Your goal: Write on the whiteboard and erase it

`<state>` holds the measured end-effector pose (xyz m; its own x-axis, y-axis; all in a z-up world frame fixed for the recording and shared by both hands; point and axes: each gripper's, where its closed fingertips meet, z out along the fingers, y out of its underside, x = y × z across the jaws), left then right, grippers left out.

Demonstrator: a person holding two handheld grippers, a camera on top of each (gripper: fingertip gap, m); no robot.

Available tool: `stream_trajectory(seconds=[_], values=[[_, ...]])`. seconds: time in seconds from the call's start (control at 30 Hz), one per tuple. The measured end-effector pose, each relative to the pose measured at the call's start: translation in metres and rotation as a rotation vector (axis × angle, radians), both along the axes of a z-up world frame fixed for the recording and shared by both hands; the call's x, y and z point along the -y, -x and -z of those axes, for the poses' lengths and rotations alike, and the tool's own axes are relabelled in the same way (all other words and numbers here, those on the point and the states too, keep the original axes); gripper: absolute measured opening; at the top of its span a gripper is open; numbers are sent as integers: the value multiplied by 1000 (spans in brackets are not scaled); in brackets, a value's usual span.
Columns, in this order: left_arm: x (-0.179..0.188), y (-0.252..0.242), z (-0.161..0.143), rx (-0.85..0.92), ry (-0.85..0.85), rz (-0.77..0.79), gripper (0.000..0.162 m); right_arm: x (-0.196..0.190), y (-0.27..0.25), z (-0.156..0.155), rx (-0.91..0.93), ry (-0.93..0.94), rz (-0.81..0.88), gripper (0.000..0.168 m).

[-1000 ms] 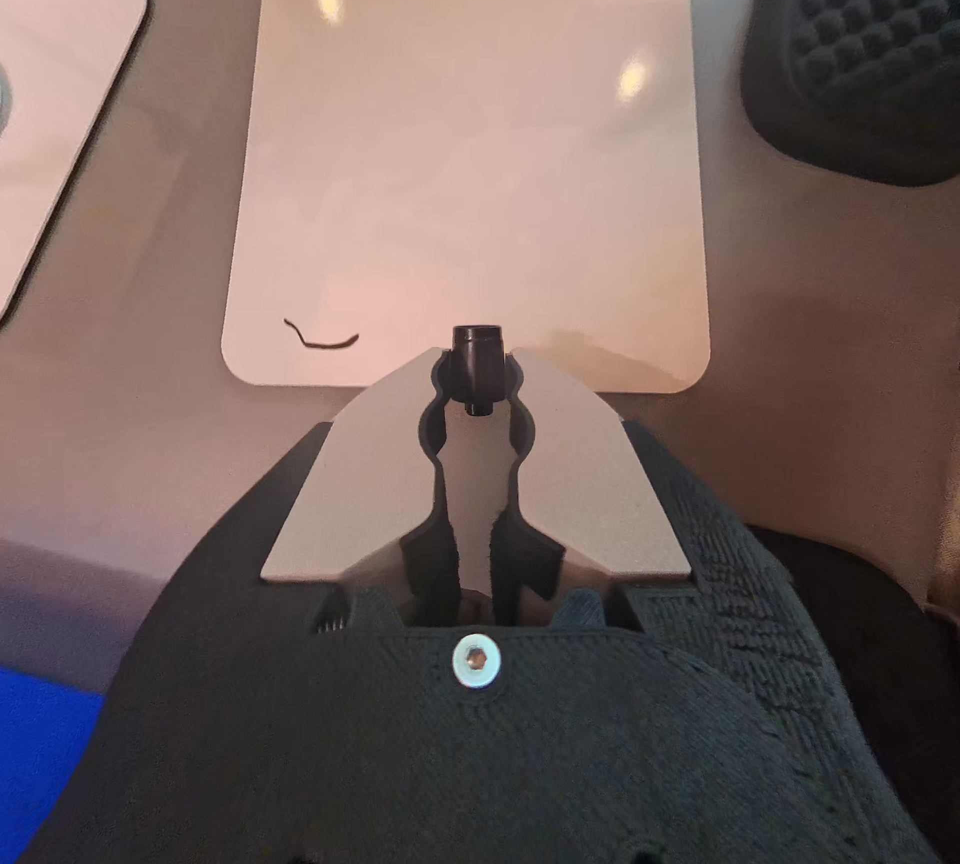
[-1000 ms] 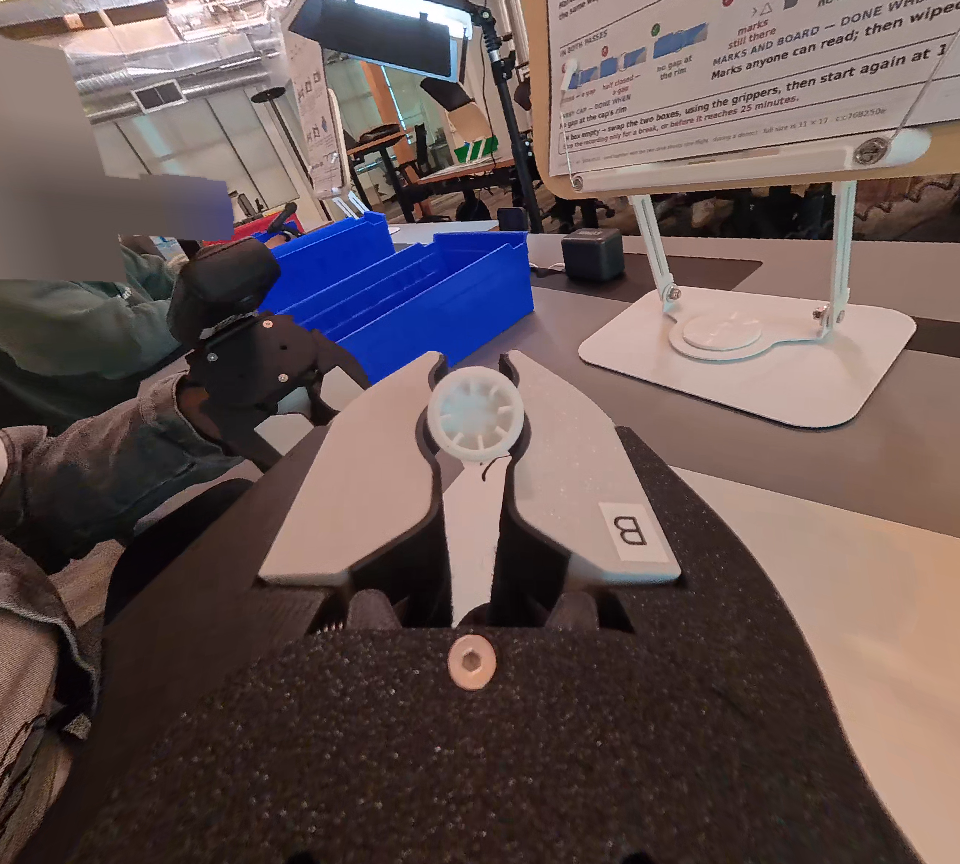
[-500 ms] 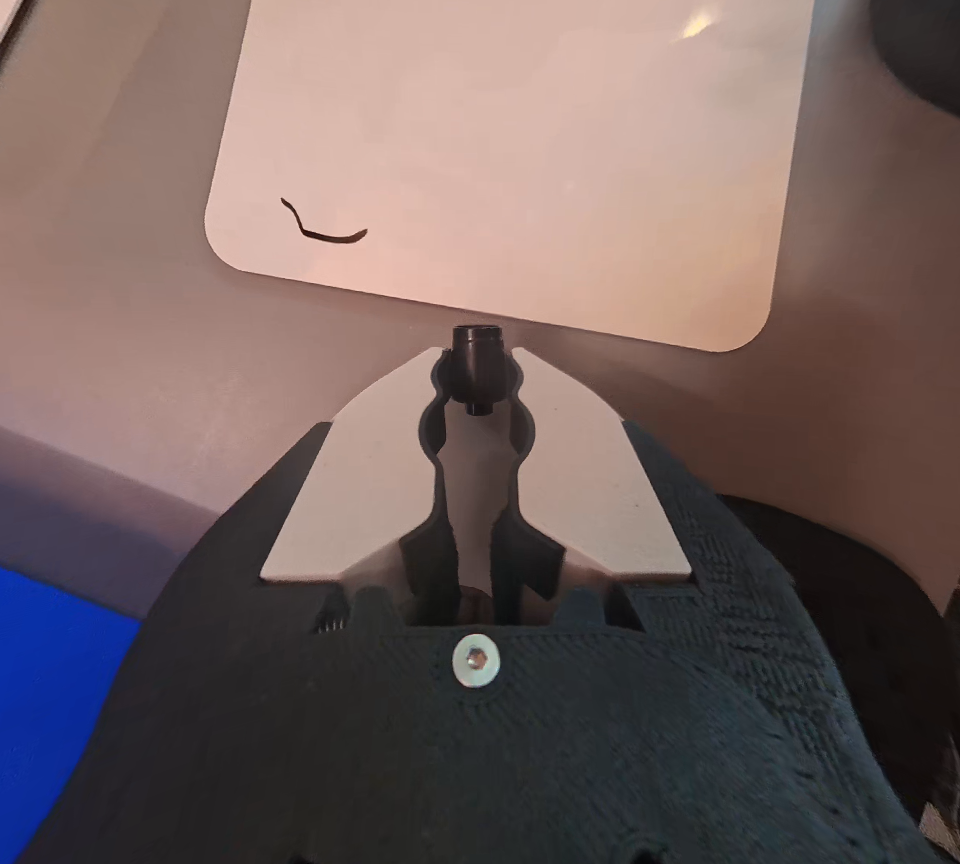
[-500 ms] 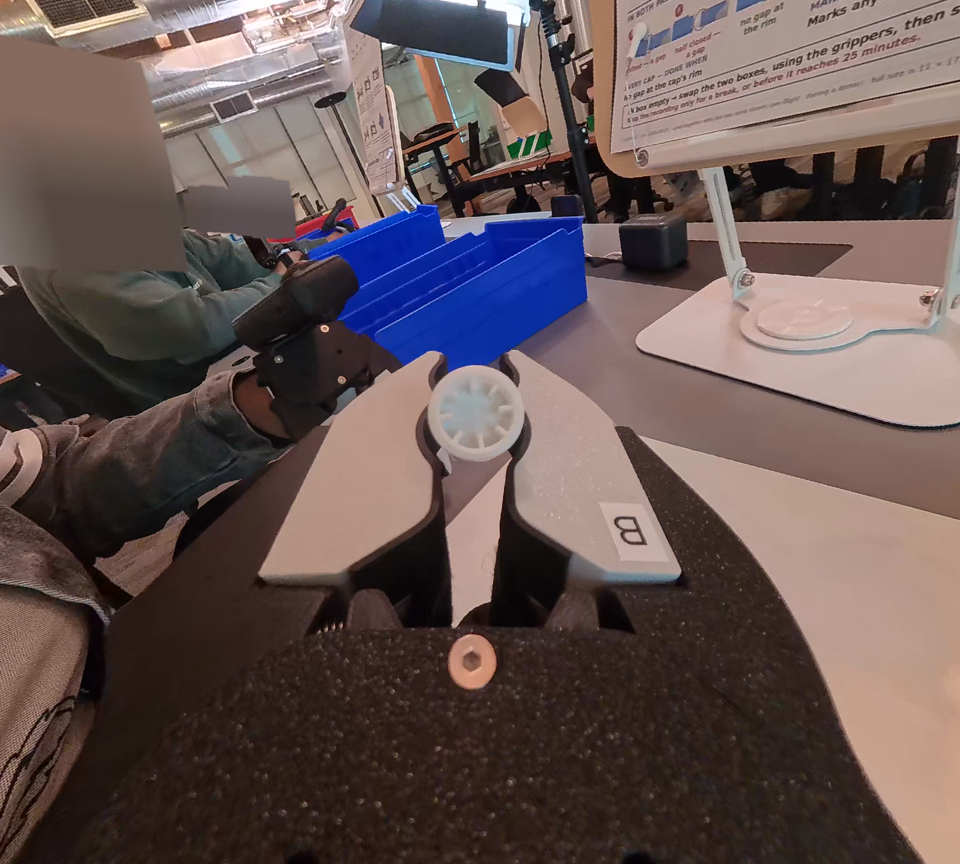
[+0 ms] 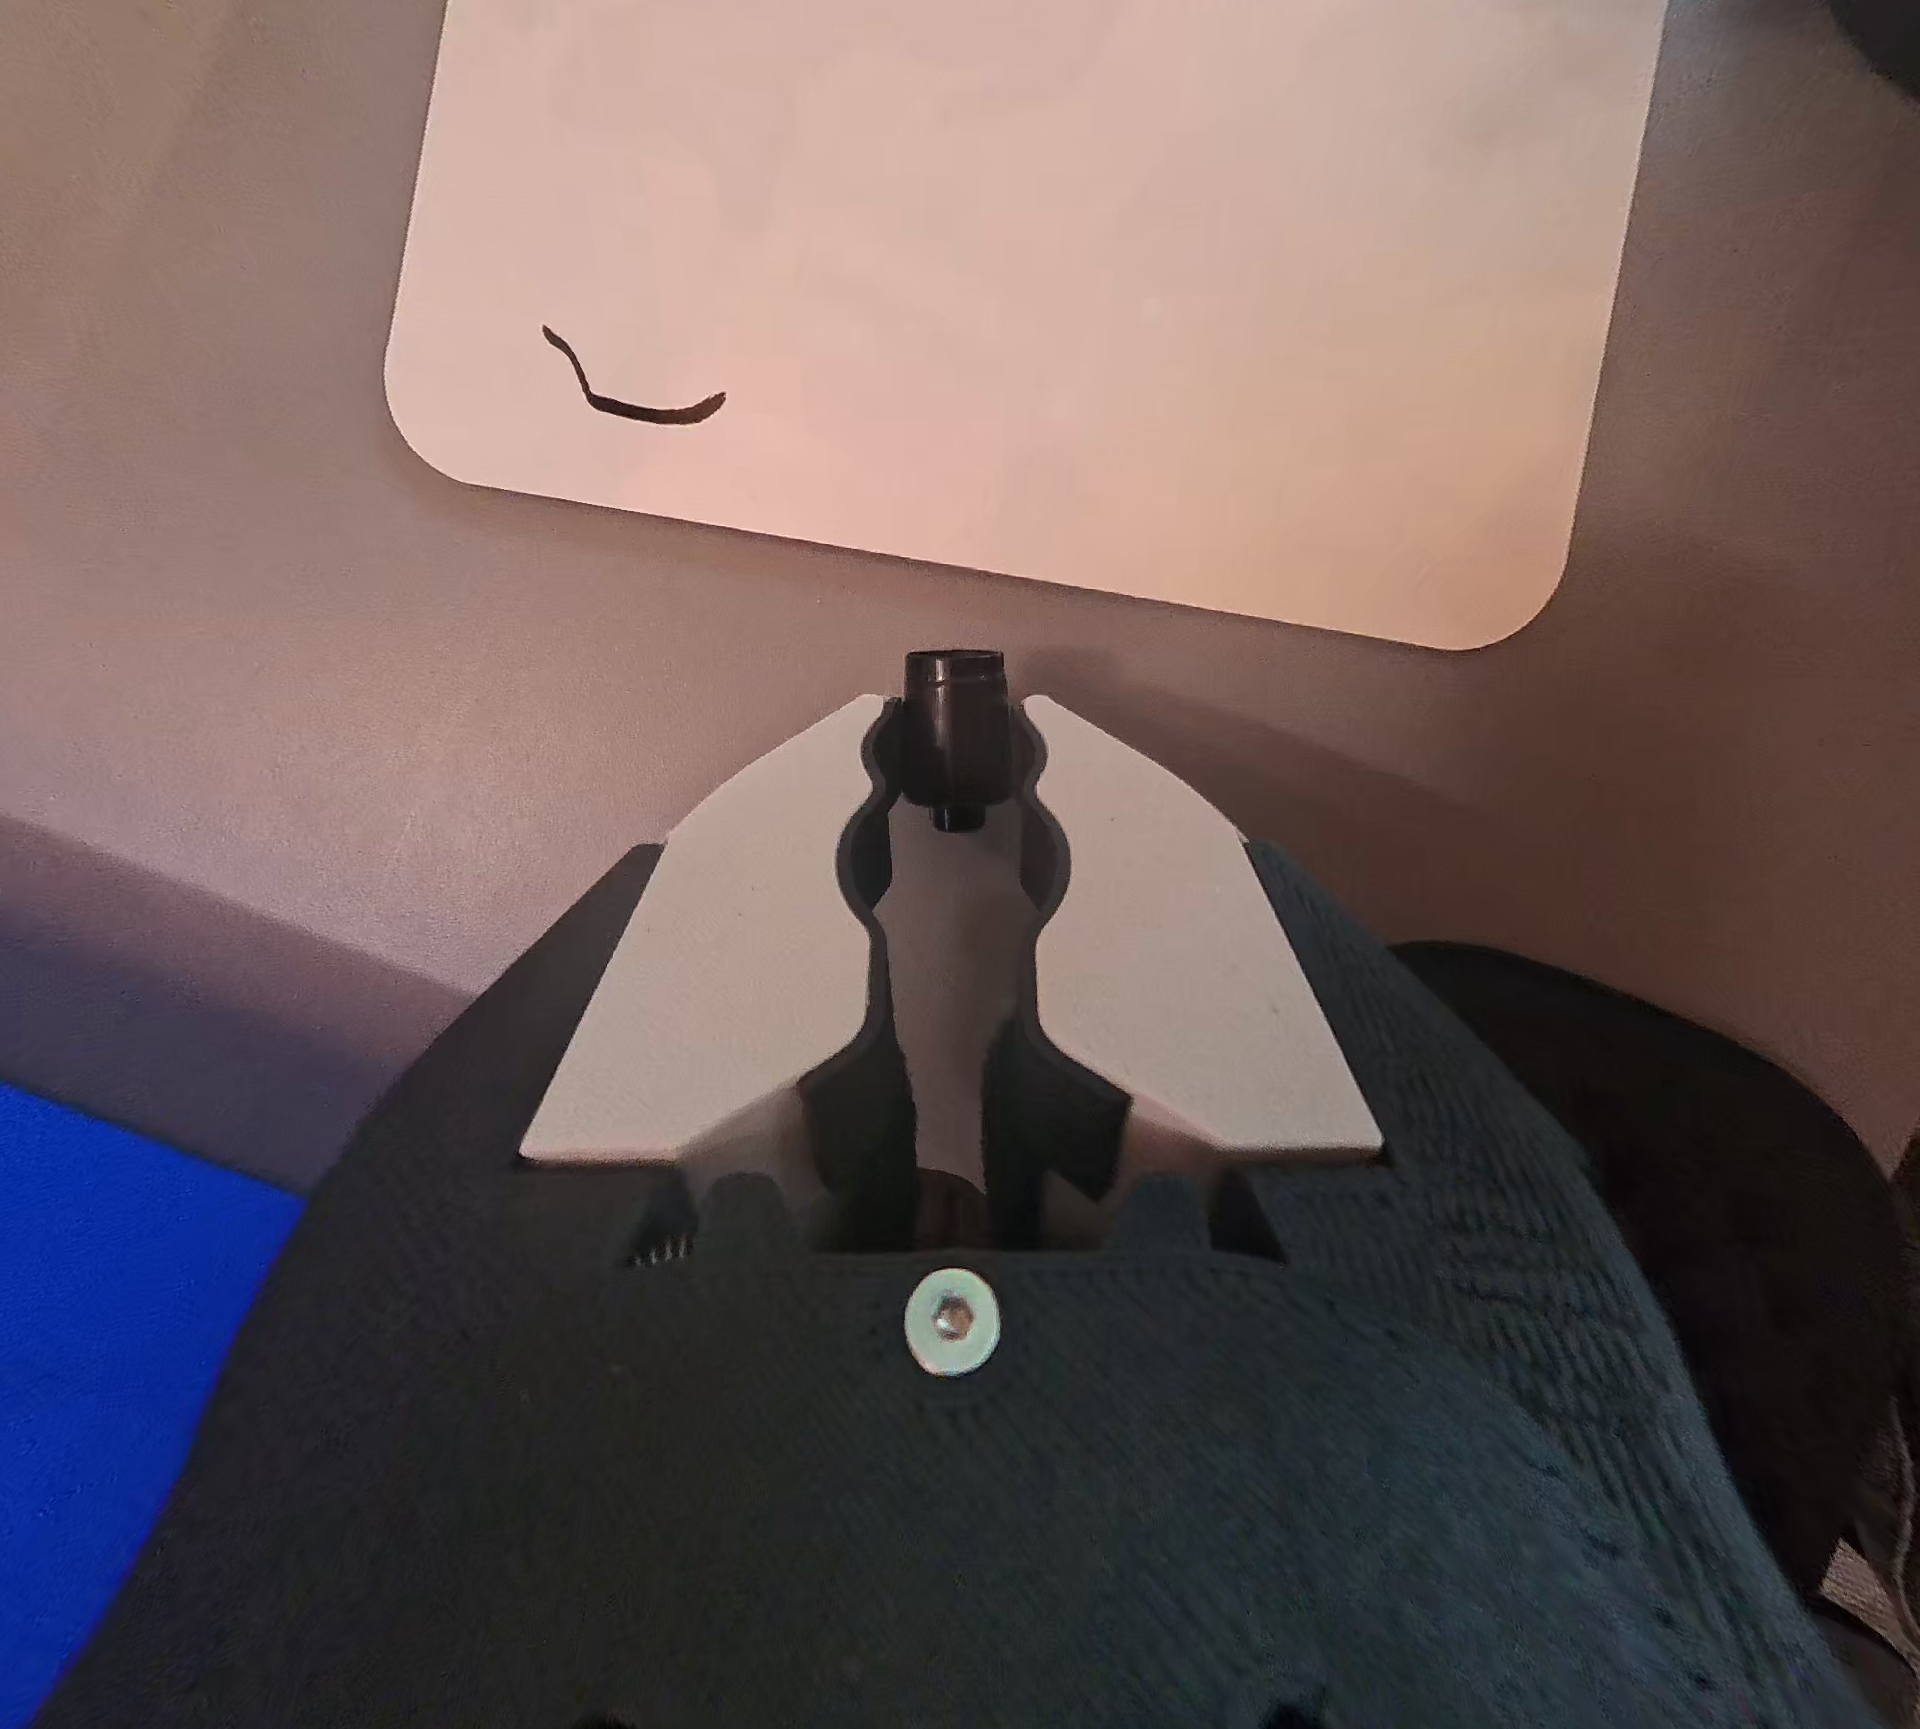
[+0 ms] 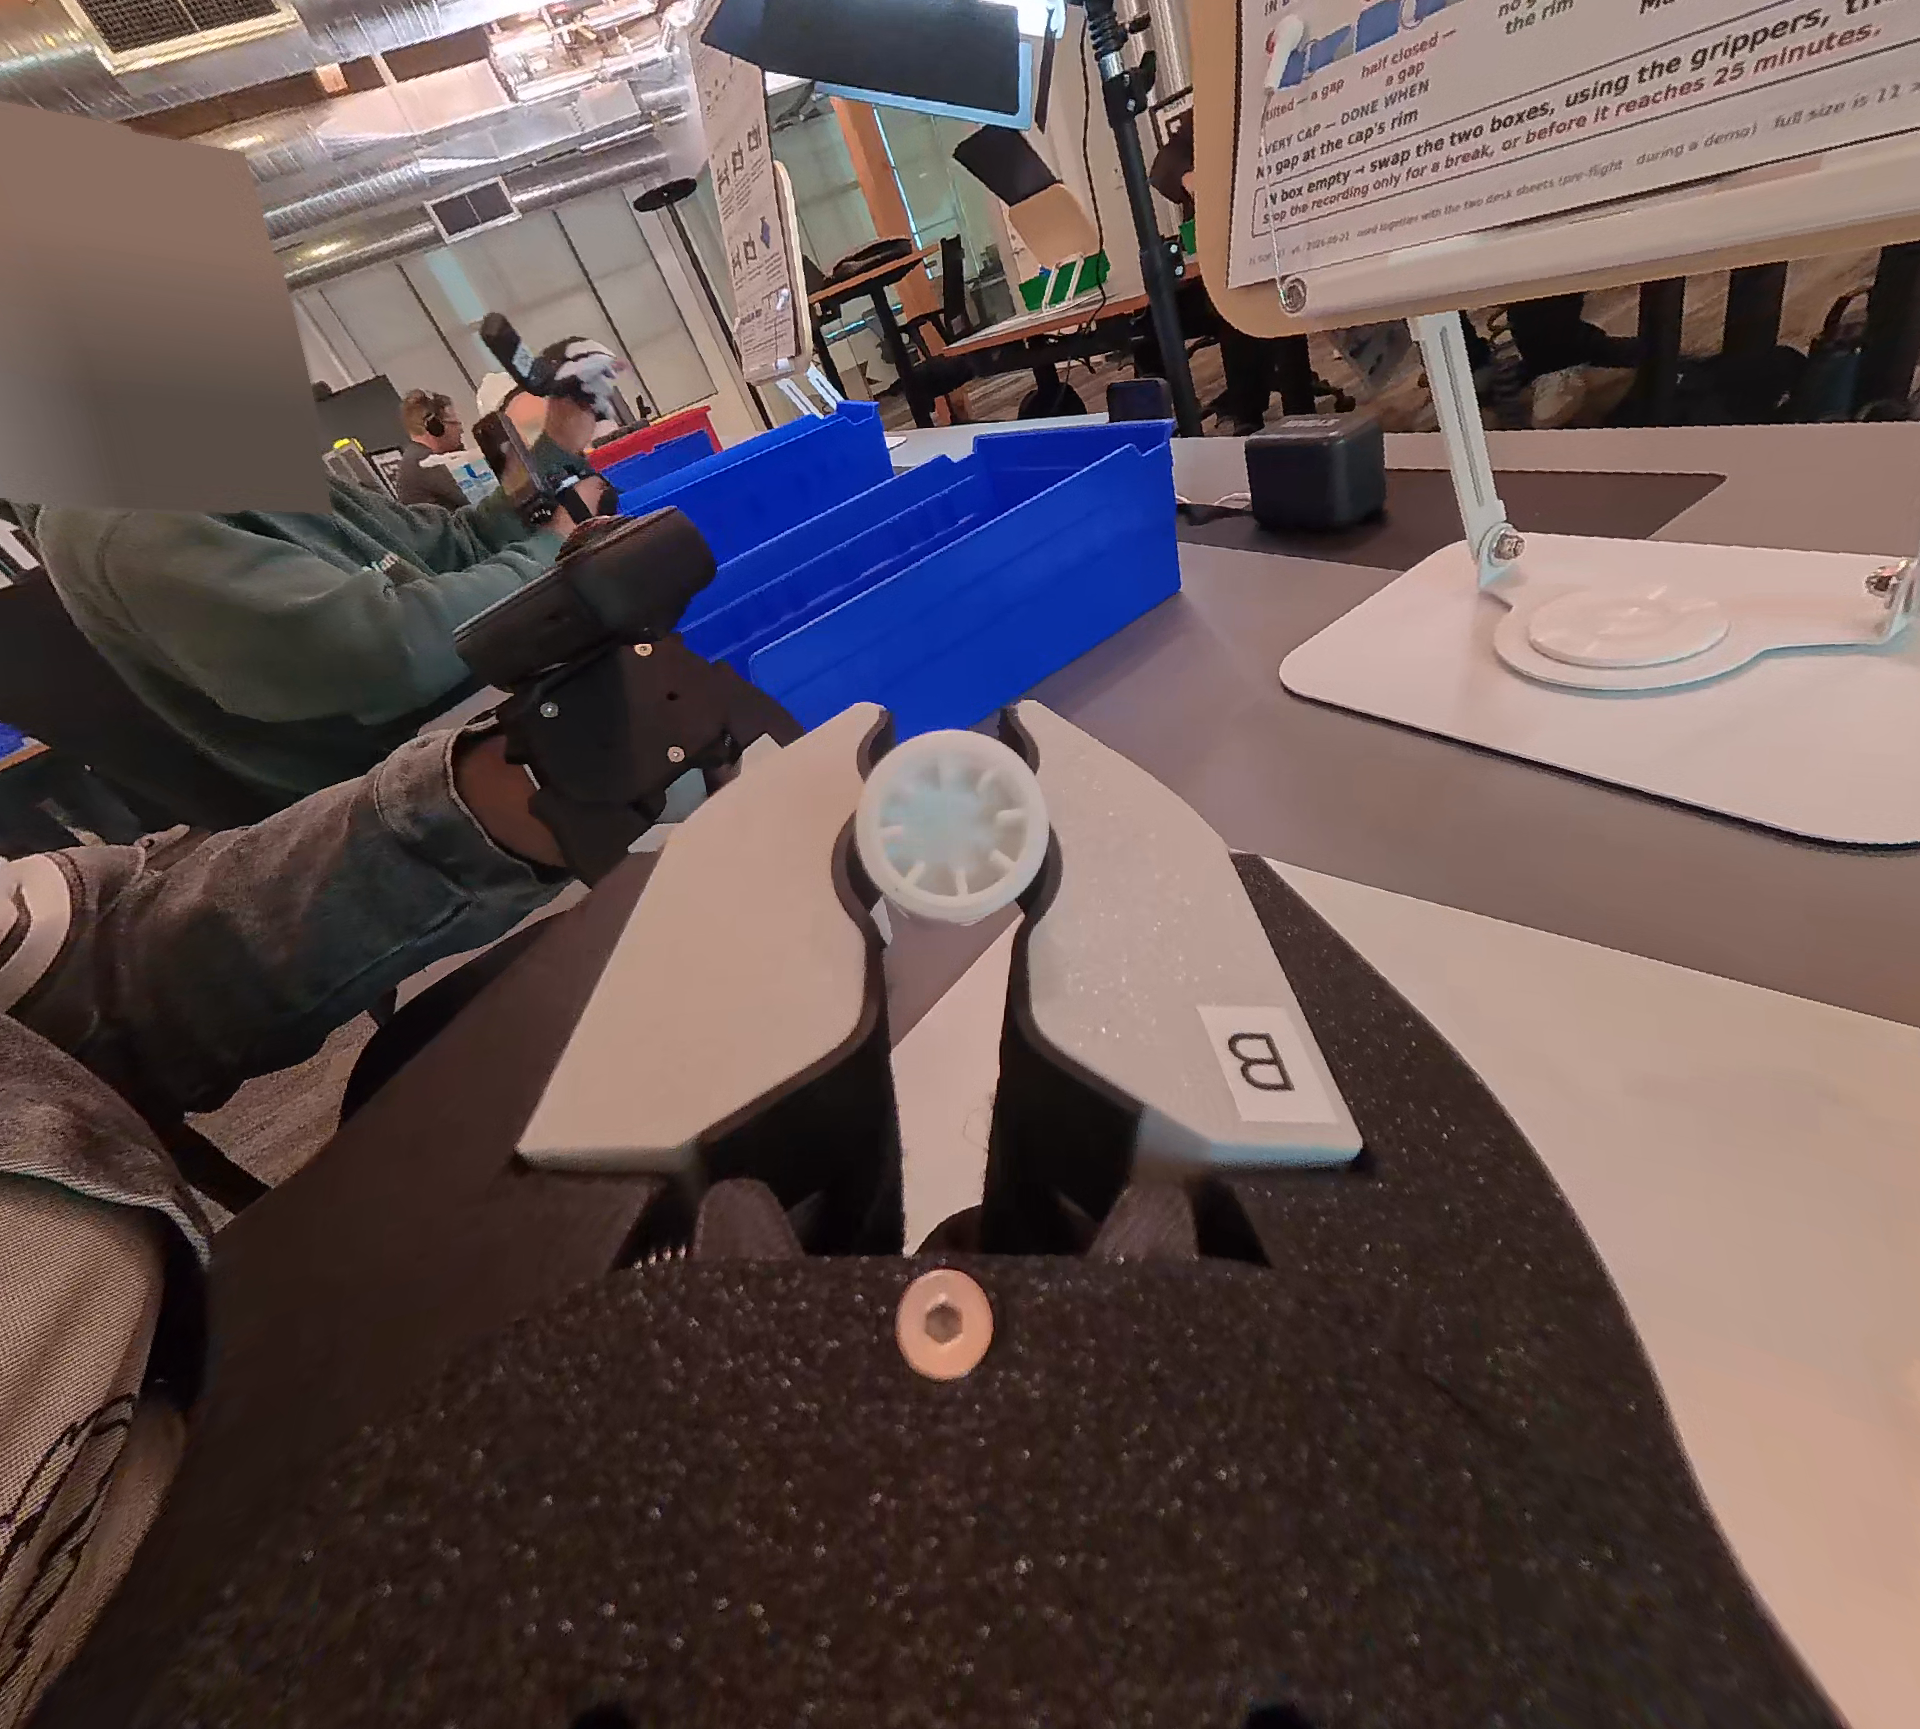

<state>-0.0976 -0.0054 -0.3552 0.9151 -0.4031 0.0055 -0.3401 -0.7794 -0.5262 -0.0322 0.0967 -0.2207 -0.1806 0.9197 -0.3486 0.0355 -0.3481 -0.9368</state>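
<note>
You're pinching the black cap (image 5: 954, 732) in your left gripper (image 5: 956, 713) while your right gripper (image 6: 948, 832) is clamping the marker (image 6: 951, 825), keeping both ready over the whiteboard (image 5: 1091, 173).

Grey tongs (image 5: 954, 708), black textured body, silver hex screw (image 5: 953, 1350).

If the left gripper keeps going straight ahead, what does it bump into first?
Probably the grey table just short of the whiteboard; the left gripper tilts down at it, its fingers shut on a black cap. Depth is hard to judge.
</note>
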Motion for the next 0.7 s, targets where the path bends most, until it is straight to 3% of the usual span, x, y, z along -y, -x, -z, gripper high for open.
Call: stream_trajectory(seconds=[0.5, 0.7], values=[[5, -1, 5, -6, 65, 41, 20, -6, 1, 5, 1, 19, 9, 21], [-4, -3, -5, 33, -18, 26, 19, -4, 2, 3, -18, 53, -7, 21]])
